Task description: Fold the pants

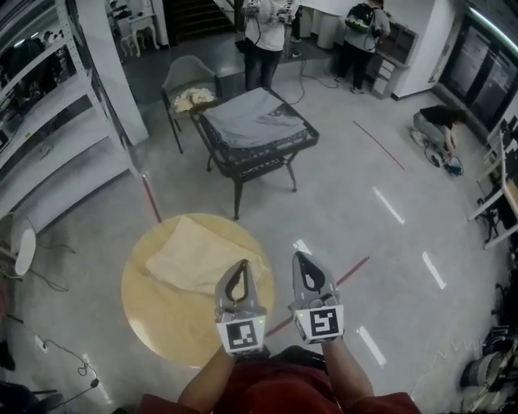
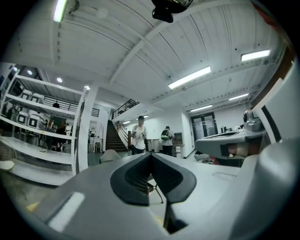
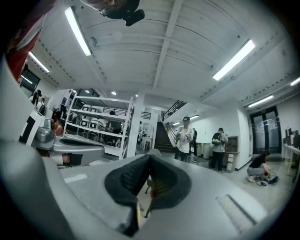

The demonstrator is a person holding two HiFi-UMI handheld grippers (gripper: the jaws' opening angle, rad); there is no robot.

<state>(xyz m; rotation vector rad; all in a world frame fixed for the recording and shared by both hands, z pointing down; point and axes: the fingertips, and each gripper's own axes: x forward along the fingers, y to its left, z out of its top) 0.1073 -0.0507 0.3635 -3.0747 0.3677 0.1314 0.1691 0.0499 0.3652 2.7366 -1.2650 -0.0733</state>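
Finds left gripper [image 1: 242, 265] and right gripper [image 1: 301, 259] both pressed together, pinching nothing, held level side by side. Places left over near right part of round wooden table [image 1: 162, 311], right over grey polished floor [image 1: 348, 202]. Notes cream pants [image 1: 198, 257], apparently folded, lying on that table. Records black table [image 1: 243, 166] bearing grey cloth [image 1: 255, 120] beyond, and white shelving [image 1: 48, 121] along left.

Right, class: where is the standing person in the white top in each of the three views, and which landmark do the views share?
Head view: person in the white top, top edge, centre.
Left gripper view: the person, near the centre.
Right gripper view: the person, slightly right of centre.
Shared landmark: the dark staircase, just left of the person in all three.
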